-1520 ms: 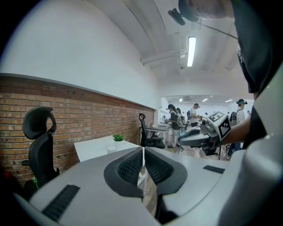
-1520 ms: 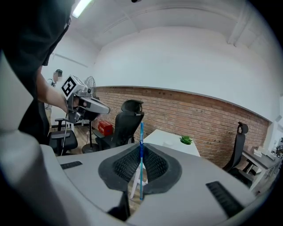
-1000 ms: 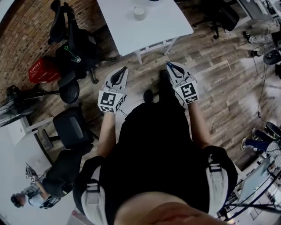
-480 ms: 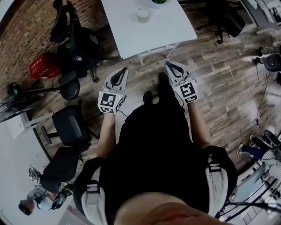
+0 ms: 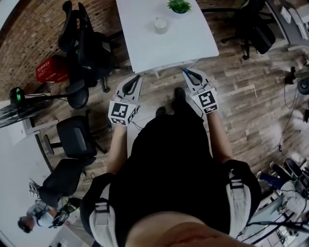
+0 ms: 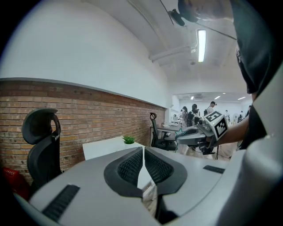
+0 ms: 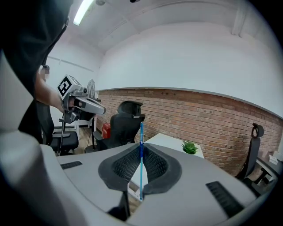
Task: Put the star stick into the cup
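Head view: one cup [image 5: 161,24]; right gripper's [image 5: 186,72] jaws pinching one stick [image 7: 141,132], left gripper's [image 5: 137,77] together.

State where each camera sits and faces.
Head view: on the person's head, looking steeply down at the white table; torso, left gripper and right gripper show.
Left gripper view: on left gripper, along its shut jaws toward the table; right gripper visible.
Right gripper view: on right gripper, jaws clamping blue stick; left gripper visible.
All share the potted plant.

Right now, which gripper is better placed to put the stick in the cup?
Right. The right gripper is shut on the blue stick; the left gripper is shut and empty. Both are short of the cup on the table ahead.
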